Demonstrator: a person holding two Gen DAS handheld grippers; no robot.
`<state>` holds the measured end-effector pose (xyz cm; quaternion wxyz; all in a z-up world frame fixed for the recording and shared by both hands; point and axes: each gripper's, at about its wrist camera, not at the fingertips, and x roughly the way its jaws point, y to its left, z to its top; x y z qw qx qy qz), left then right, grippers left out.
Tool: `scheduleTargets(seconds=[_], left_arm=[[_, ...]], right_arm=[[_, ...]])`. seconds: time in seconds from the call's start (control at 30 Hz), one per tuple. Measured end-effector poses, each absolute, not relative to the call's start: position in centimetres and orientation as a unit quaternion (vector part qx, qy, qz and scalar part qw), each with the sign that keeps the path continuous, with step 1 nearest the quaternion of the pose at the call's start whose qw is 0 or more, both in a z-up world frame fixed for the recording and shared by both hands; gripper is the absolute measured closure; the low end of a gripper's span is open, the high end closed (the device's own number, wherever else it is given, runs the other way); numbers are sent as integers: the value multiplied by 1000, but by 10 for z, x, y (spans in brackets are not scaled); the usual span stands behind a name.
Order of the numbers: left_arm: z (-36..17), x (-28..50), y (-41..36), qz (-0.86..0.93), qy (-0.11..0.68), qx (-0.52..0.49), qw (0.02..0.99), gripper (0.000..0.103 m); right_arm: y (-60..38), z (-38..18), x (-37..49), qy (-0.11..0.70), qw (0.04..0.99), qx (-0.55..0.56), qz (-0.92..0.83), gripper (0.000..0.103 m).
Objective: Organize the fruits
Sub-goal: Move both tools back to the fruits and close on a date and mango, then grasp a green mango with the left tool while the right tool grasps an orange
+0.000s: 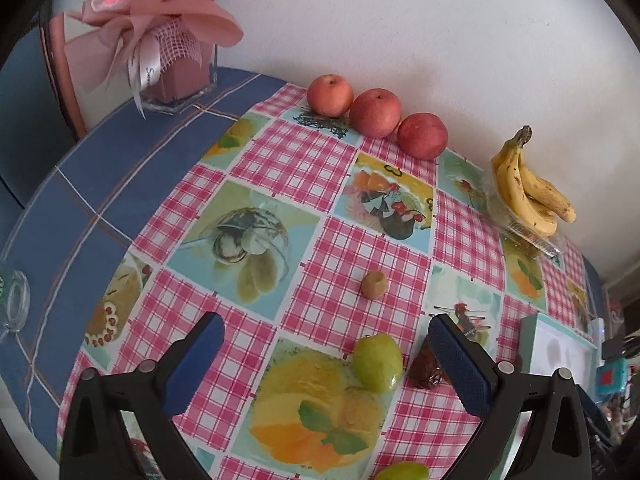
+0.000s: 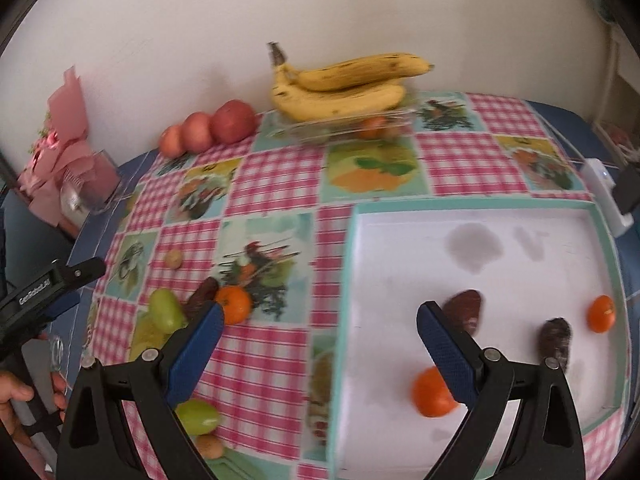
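My left gripper (image 1: 325, 322) is open above the checked cloth. Just ahead of it lie a green fruit (image 1: 377, 362), a brown date (image 1: 426, 368) by the right finger, and a small brown kiwi (image 1: 375, 285). My right gripper (image 2: 320, 309) is also open and empty, straddling the left rim of a white tray (image 2: 400, 260). In the tray lie two small oranges (image 2: 434, 392) (image 2: 600, 314) and two dates (image 2: 466, 308) (image 2: 556, 338). On the cloth left of the tray are an orange (image 2: 234, 304), a date (image 2: 202, 294) and two green fruits (image 2: 166, 310) (image 2: 198, 416).
Three red apples (image 1: 375, 112) line the wall. Bananas (image 2: 344, 88) rest on a clear plastic box (image 2: 320, 128). A pink bouquet in a glass vase (image 1: 176, 60) stands at the far left and a drinking glass (image 1: 16, 300) at the table's left edge. A white device (image 2: 604, 196) lies right of the tray.
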<state>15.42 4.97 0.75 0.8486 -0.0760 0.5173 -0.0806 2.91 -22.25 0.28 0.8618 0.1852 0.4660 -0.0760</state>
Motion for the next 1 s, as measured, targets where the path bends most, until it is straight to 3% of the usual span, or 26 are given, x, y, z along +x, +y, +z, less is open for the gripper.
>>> scheduleTargets(seconds=[0.2,0.23,0.3,0.43,0.5,0.77,1.0], left_arm=[[6,158,59,-84,522,-104,842,1],[5,158,62,-85,523,-113,840,1],[4,159,65,-88,527,-127,836,1],[0,160,63,-98,536,-139,827,7],[-5,161,58,-103,543,-137,822,9],[-43,165,42,-135,592,-165,777,13],[-63,165,28,-148,618,-166,754,27]], right_arm=[[-197,2,47,471,860,191,-53,7],[-192,1,51,473,860,186,-50,10],[-185,2,55,474,861,180,-46,31],[-173,1,65,472,861,188,-30,33],[-167,0,69,473,861,184,-26,41],[-151,-29,86,498,847,188,-15,51],[-153,-50,93,513,837,191,-23,58]])
